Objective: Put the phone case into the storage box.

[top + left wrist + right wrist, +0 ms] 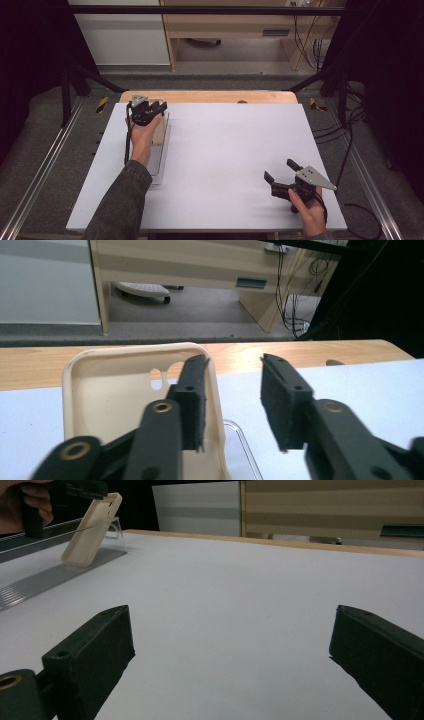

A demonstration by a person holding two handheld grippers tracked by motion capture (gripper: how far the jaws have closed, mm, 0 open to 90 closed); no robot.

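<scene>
A cream phone case (115,395) leans tilted at the table's far left, its hollow side facing my left gripper (234,390). That gripper's jaws stand apart astride the case's right wall, one pad inside the shell and the other outside with a clear gap. From above, the left gripper (147,111) sits over the top end of the case (161,132). The right gripper view shows the case (92,527) propped at a slant. My right gripper (279,169) rests low at the near right, wide open (230,645) with bare table between its pads.
The case's lower end rests on a ribbed grey tray (159,162) along the left side, with a clear plastic stand (240,440) behind it. A white sheet (230,150) covers the table. A wooden strip (210,96) runs along the far edge.
</scene>
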